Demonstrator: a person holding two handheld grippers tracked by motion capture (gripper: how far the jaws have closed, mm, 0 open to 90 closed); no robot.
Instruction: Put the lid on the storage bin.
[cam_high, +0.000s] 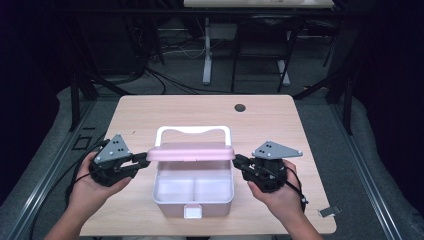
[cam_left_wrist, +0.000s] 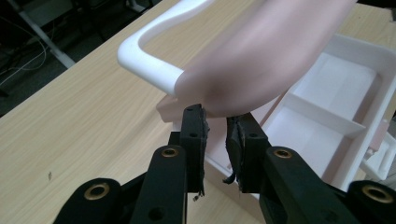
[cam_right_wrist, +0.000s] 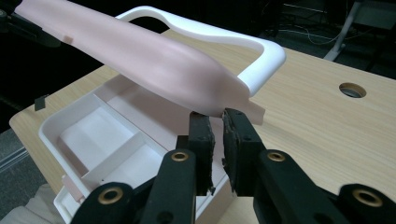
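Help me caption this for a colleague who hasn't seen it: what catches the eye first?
A pink lid hangs half-raised over an open white box at mid-table, its white handle behind. The left gripper and right gripper meet the lid's two ends, jaws nearly shut under its edge.

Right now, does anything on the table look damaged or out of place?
The black rubber pads on the left gripper's jaws look frayed, with ragged edges and a loose shred hanging below. The right gripper's pads are chewed the same way. The pink plastic lid and the white divided box look intact.
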